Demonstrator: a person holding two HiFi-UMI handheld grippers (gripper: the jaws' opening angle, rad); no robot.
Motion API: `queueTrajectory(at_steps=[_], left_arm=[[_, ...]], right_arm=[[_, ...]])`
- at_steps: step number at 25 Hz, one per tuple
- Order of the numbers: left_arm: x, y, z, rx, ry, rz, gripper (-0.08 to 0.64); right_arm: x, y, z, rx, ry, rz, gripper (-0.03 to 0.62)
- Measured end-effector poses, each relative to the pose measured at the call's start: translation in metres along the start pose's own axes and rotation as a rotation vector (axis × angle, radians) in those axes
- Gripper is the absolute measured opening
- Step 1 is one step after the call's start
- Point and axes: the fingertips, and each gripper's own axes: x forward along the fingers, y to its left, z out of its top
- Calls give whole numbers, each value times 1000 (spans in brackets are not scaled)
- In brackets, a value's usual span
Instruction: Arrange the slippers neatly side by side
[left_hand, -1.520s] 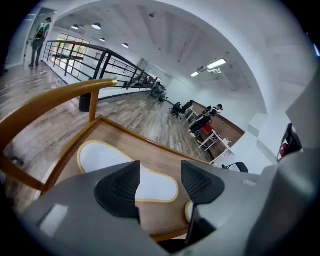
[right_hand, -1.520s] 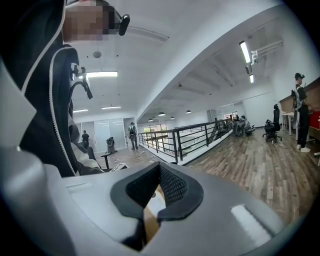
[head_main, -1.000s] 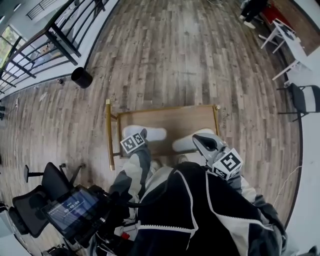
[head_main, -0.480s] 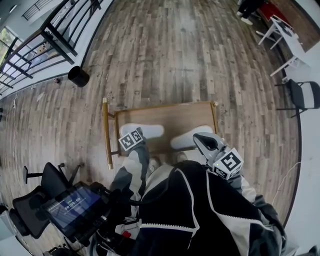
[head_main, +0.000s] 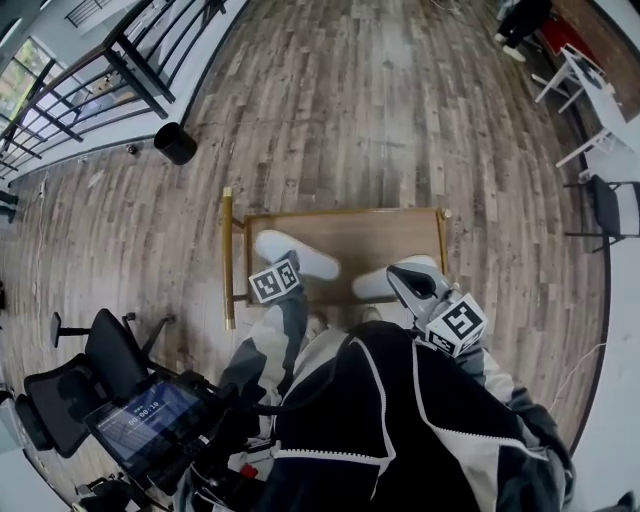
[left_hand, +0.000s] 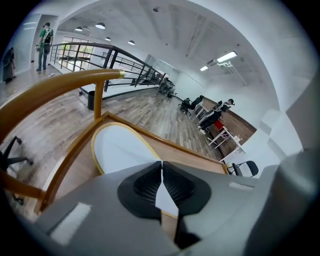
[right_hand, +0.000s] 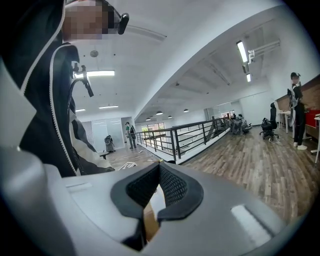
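I read the left gripper (left_hand: 161, 165) jaws together, pinching the edge of the left slipper (head_main: 300, 255) over the left half of the wooden tray (head_main: 380, 235). Right gripper (right_hand: 159, 169) is clamped on the right slipper (head_main: 372, 286) rim, tray's near right. Slippers are apart, not parallel.

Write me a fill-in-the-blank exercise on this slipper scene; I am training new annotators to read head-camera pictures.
1. The left slipper and the right slipper are both ___ in colour.
2. The low table under them, with its raised rim, is made of ___.
3. The left gripper is shut on the ___ slipper.
4. The round bin beyond the table is ___.
Missing words: white; wood; left; black.
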Motion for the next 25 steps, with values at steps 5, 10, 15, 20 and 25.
queueTrajectory(at_steps=[5, 10, 15, 20, 25], left_arm=[[-30, -29, 17, 153, -47, -70, 28], [-72, -56, 40, 310, -132, -127, 28], [-119, -74, 57, 462, -223, -138, 27], [-166, -87, 64, 583, -320, -132, 26], [-192, -93, 65, 612, -360, -117, 26]], right_arm=[[22, 14, 1, -12, 4, 74, 5], [46, 31, 3, -24, 8, 158, 5], [68, 47, 5, -36, 17, 233, 5], [82, 59, 1, -42, 29, 280, 5], [89, 61, 0, -37, 30, 297, 5]])
